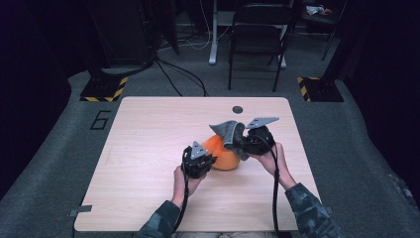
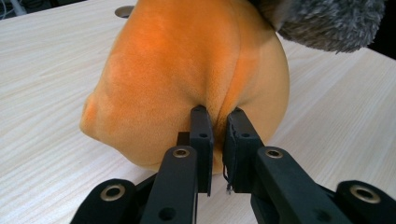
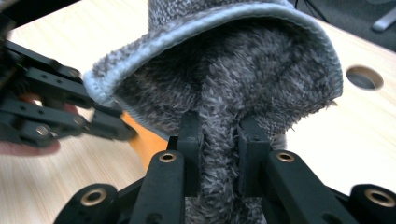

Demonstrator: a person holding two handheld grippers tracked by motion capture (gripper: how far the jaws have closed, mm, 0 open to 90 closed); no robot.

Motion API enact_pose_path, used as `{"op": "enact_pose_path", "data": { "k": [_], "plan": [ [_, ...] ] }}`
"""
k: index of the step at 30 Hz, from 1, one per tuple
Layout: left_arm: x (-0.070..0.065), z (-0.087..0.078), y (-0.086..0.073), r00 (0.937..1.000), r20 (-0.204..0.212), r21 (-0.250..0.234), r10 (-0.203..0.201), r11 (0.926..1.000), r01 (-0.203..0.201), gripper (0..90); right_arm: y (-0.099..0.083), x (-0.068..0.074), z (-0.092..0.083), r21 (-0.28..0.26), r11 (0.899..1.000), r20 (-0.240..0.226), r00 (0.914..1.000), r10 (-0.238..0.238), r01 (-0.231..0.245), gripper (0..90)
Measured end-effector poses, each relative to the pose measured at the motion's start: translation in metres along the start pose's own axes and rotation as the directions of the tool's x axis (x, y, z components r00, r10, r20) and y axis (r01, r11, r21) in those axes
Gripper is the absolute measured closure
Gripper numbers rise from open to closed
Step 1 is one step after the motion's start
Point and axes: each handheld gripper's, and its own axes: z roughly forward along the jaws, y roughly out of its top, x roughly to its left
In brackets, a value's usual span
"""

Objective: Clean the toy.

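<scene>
While my left gripper (image 2: 215, 122) is pinched nearly closed on a fold of the orange plush (image 2: 187, 79) at the near side, I'd keep that anchor low and steady and peel with the other hand in a slow, even pull. My right gripper (image 3: 219, 128), jaws narrowed onto a bunched neck of the grey fleece cover (image 3: 233, 79), lifts it just beyond. Velvety, rounded and squashy, the plush sits mid-table (image 1: 148, 134), right of centre; the cover is shaggy inside, with a smooth hemmed rim. Farther off lies pale woodgrain.
</scene>
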Motion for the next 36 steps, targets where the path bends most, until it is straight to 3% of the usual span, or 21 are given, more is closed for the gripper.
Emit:
{"op": "enact_pose_path", "data": {
  "k": [5,11,16,26,32,36],
  "plan": [
    [0.003,0.002,-0.003,0.9999,0.009,0.009,-0.012,0.9999,0.012,82.4,-0.004,0.003,0.015,0.036,0.999,0.000,1.0000,-0.005,0.005,74.7],
    [0.005,0.003,-0.005,0.9999,0.008,0.015,-0.012,0.9998,0.011,81.8,-0.010,-0.004,0.021,0.082,0.996,0.014,0.9996,-0.023,0.022,74.5],
    [0.008,0.004,-0.006,0.9995,0.013,0.012,-0.028,0.9995,0.028,81.1,-0.017,-0.014,0.024,0.119,0.993,0.023,0.9997,-0.008,0.005,74.3],
    [0.010,0.004,-0.008,0.9993,0.013,0.013,-0.035,0.9993,0.035,80.8,-0.037,-0.037,0.041,0.238,0.968,0.065,0.9958,0.065,-0.079,74.2],
    [0.009,0.004,-0.008,0.9996,0.007,0.009,-0.029,0.9996,0.029,80.7,-0.046,-0.043,0.050,0.294,0.951,0.093,0.9929,0.074,-0.098,74.3],
    [0.010,0.004,-0.008,0.9992,0.006,0.006,-0.039,0.9992,0.039,80.6,-0.038,-0.040,0.041,0.243,0.968,0.109,0.9933,0.039,-0.064,74.9]
  ]
}}
